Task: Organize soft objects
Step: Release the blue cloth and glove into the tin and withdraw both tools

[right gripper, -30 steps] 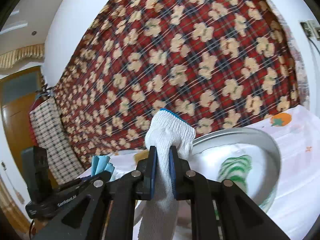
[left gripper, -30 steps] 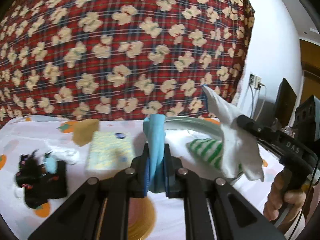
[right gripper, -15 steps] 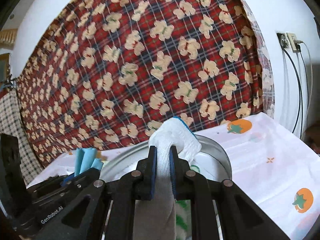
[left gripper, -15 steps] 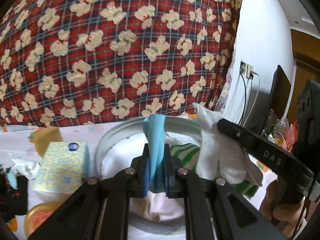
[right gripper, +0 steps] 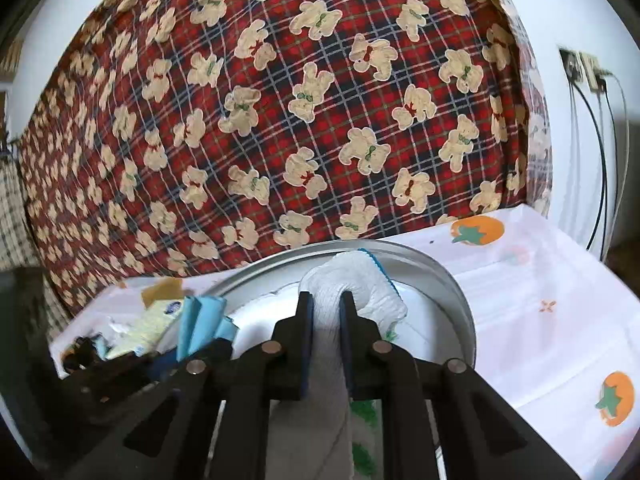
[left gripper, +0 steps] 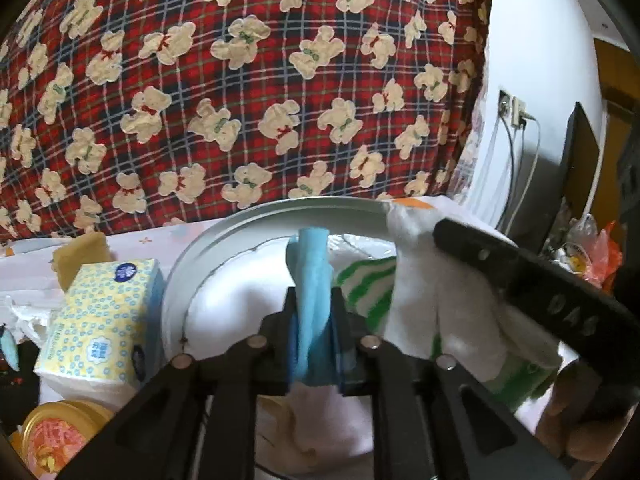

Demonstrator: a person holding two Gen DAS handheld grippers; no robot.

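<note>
Both loads hang over the round silver metal basin (left gripper: 280,210): the left gripper (left gripper: 314,312) pinches a folded blue cloth (left gripper: 310,256), the right gripper (right gripper: 326,312) clamps a white knitted glove (right gripper: 360,284). Depositing seems underway (a green-striped item (left gripper: 366,280) already lies inside); next, lower and release.

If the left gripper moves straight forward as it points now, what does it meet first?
Probably the far rim of the metal basin; the left gripper, holding the blue cloth, hangs over it. Depth is unclear.

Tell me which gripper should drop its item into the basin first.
Either, marginally the right: the right gripper holds the white glove over the basin middle; the left gripper holds the blue cloth nearer the rim.
</note>
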